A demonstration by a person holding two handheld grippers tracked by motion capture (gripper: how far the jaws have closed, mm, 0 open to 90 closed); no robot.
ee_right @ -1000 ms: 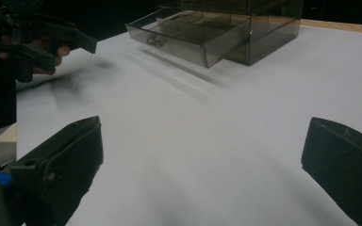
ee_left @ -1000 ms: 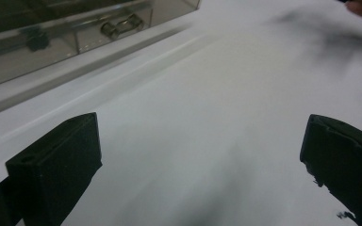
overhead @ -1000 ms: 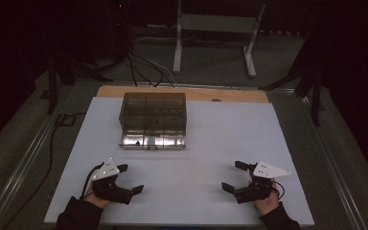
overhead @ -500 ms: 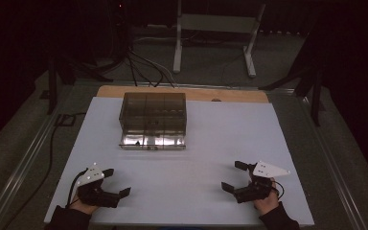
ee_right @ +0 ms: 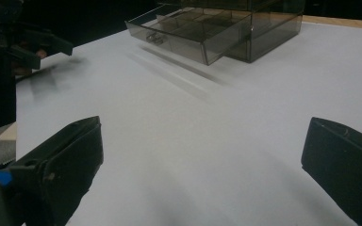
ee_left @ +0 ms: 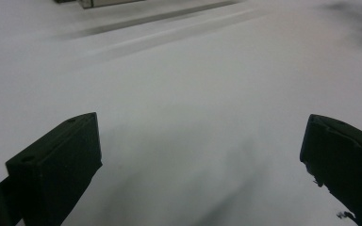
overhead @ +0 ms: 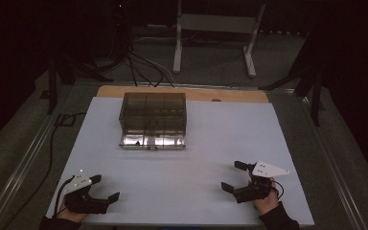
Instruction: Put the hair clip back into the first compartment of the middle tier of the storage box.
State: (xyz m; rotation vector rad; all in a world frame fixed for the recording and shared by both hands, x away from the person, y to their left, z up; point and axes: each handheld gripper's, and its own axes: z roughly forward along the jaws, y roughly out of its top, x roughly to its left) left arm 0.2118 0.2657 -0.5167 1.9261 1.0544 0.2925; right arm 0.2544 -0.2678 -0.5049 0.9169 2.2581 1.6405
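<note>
A smoky see-through drawer box [overhead: 153, 112] stands at the back middle of the white table sheet [overhead: 220, 134]. Its bottom drawer [overhead: 152, 140] is pulled out toward me. My left gripper [overhead: 104, 188] rests low at the front left corner, jaws wide apart and holding nothing. At the front right, my right gripper [overhead: 232, 176] is also open and holds nothing. In the left gripper view the gripper [ee_left: 200, 132] has bare sheet between its jaws. The right gripper view has its gripper [ee_right: 202, 132] facing the box [ee_right: 259, 28] and its open drawer [ee_right: 188, 33], well short of them.
A wooden table edge [overhead: 182, 93] shows behind the sheet. Metal rails [overhead: 28, 153] run along both sides. A stand [overhead: 215, 28] and cables [overhead: 139, 67] lie on the floor beyond. The left gripper [ee_right: 28, 44] appears far off in the right gripper view.
My left gripper has drawn back and to the left, toward the front left corner of the sheet. The right gripper and the box have stayed put.
</note>
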